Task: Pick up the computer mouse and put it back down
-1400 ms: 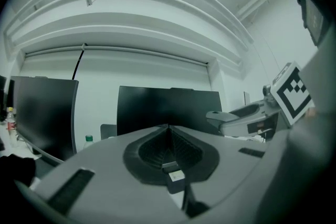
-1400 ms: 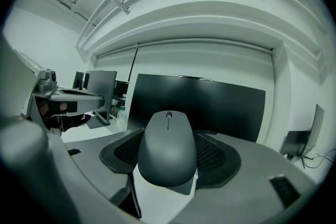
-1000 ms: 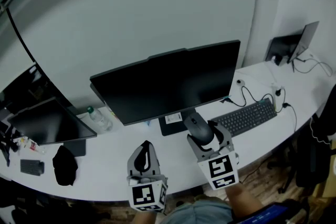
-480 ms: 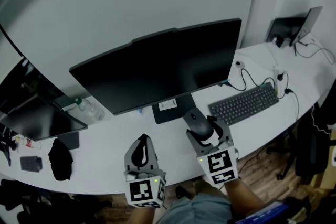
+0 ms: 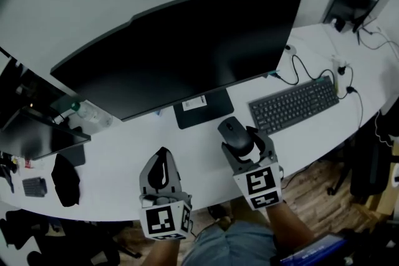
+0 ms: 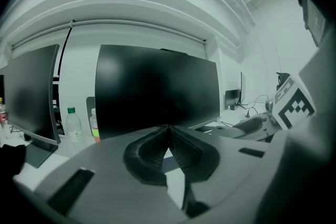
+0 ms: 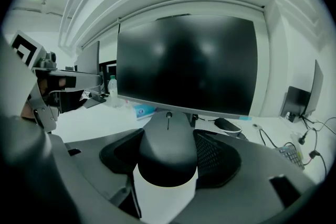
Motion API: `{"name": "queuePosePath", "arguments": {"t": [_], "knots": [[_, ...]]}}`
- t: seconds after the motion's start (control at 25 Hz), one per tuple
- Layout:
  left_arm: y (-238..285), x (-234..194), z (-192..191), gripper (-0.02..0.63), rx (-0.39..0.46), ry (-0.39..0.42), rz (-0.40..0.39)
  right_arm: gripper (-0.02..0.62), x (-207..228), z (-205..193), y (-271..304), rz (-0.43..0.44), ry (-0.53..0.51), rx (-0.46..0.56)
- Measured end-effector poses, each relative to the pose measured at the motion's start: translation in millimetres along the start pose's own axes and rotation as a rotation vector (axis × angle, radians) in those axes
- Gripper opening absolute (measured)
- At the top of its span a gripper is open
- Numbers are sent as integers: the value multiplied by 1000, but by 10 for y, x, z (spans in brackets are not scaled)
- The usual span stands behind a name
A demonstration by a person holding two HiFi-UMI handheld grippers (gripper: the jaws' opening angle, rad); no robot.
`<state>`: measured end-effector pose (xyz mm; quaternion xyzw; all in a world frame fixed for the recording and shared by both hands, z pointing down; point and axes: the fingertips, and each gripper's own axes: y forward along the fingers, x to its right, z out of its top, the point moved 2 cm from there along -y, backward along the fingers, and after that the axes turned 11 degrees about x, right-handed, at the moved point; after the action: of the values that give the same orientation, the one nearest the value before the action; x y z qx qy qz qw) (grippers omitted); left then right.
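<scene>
Desk (image 5: 121,156), white, curved. Far left: black lump of fabric (image 5: 65,179) at the front edge, a second dark screen (image 5: 38,134) behind it, and a clear bottle with a green cap (image 5: 85,113) just right of that screen.

Left gripper (image 5: 162,154) is over the front of the desk, jaws clenched tip to tip with nothing between them.

Main monitor (image 5: 187,50) sits centre, with its stand base (image 5: 202,108) below.

Right gripper (image 5: 246,147) is grasping the computer mouse (image 5: 235,133), one pad on each flank and the scroll wheel end pointing at the monitor. The mouse is in front of the stand base and just left of the keyboard (image 5: 294,104). Can't tell whether it touches the desk.

Black cable (image 5: 298,69) runs behind the keyboard.
</scene>
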<state>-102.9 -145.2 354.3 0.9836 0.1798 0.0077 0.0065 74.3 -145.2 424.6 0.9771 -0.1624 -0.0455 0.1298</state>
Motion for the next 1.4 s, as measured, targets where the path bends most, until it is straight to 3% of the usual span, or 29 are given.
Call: {"name": "queuePosePath", "arguments": {"t": [0.72, 1.4], "knots": [[180, 87, -638, 8, -147, -23, -33, 302, 34, -877, 176, 11, 68, -172], [266, 61, -1007, 8, -240, -31, -27, 302, 36, -1361, 310, 18, 111, -263]]}}
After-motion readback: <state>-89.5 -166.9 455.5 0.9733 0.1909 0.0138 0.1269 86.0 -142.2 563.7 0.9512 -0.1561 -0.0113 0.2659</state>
